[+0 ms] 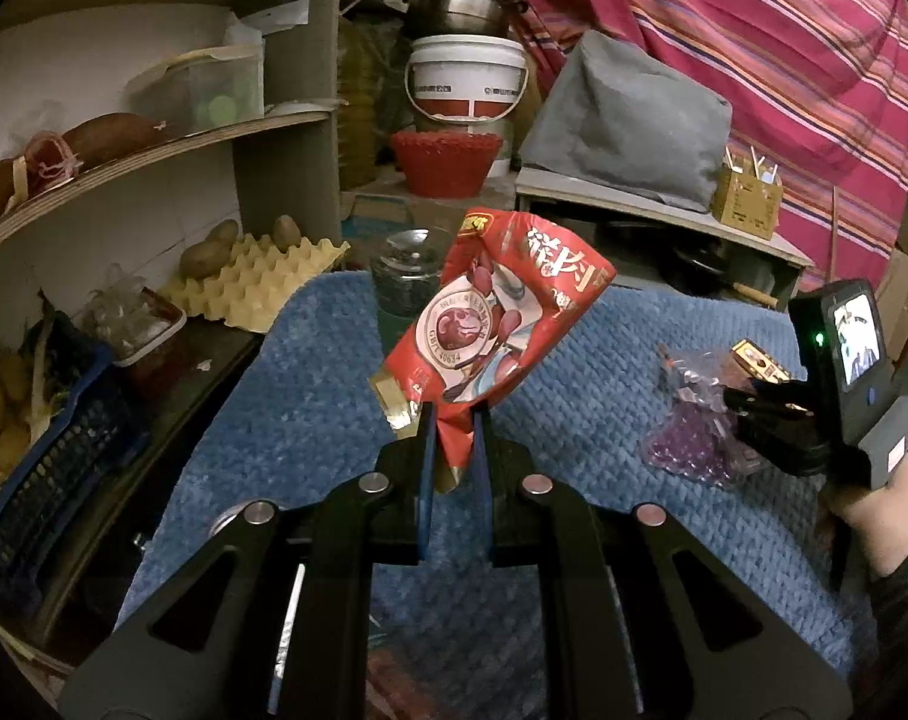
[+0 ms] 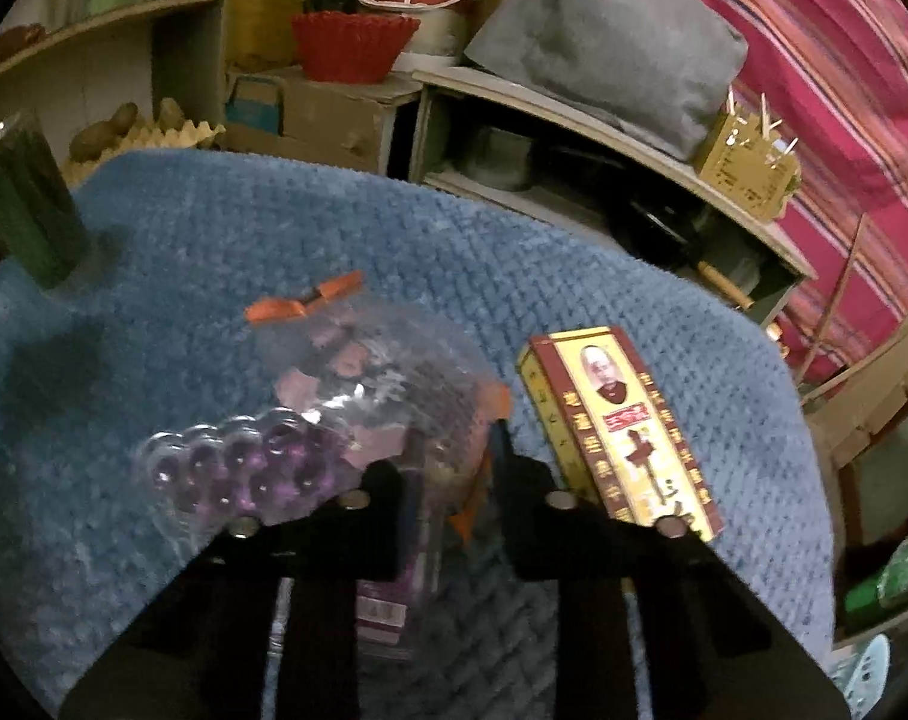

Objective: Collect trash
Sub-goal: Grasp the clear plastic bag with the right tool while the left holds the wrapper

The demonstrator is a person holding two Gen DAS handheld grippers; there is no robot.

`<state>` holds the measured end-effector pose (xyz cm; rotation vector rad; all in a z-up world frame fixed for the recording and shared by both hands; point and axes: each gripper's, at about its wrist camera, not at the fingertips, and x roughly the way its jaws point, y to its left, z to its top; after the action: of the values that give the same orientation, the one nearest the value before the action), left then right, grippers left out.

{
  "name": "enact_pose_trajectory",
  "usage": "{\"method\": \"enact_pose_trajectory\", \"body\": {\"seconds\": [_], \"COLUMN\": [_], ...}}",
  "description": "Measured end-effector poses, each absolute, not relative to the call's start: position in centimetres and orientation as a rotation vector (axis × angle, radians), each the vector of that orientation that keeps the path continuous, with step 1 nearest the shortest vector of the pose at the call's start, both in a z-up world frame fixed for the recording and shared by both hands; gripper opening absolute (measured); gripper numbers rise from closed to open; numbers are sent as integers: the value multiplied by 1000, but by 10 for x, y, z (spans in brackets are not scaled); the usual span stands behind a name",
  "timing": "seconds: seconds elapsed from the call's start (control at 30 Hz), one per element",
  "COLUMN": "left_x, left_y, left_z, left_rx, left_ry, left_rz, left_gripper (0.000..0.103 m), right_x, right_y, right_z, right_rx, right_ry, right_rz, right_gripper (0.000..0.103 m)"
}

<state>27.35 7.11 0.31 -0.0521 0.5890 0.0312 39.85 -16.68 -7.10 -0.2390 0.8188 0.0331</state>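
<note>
A blue knitted cloth (image 1: pixel 310 420) covers the work surface in a dim, crowded storeroom; nearest in the left wrist view, the left gripper (image 1: pixel 454 420) is clamped on the lower edge of a crumpled red snack bag (image 1: pixel 502 312), which stands up above the cloth between the narrow jaws. To its right a hand (image 1: pixel 874 504) carries the right gripper (image 2: pixel 454 420), whose jaws have narrowed around a clear plastic packet with purple beads (image 2: pixel 310 420); the packet lies on the cloth with its edge between the fingers, and the pads appear to press on it. Just beside it, on the right, a yellow and red carton (image 2: pixel 622 432) lies flat on the cloth, apart from the packet. Farther off, at the cloth's left edge, stands a dark glass jar (image 2: pixel 31 216); behind that, an egg tray (image 1: pixel 262 282) with potatoes (image 1: pixel 205 255) sits on a low shelf. At the back are a red basket (image 1: pixel 448 162), a white bucket (image 1: pixel 466 81), a grey cushion (image 1: pixel 628 120) and a pink striped cloth (image 1: pixel 784 60).
</note>
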Motion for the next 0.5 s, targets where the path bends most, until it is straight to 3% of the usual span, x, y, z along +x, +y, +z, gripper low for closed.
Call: {"method": "enact_pose_trajectory", "body": {"seconds": [0.2, 0.5], "left_x": [271, 262], "left_y": [76, 60], "left_z": [7, 13], "left_rx": [-79, -34], "left_ry": [585, 577], "left_rz": [38, 25], "left_gripper": [10, 10], "right_x": [386, 344], "right_y": [-172, -192], "right_z": [-57, -4], "right_rx": [-260, -263], "right_ry": [757, 640], "right_rz": [8, -8], "right_gripper": [4, 4]}}
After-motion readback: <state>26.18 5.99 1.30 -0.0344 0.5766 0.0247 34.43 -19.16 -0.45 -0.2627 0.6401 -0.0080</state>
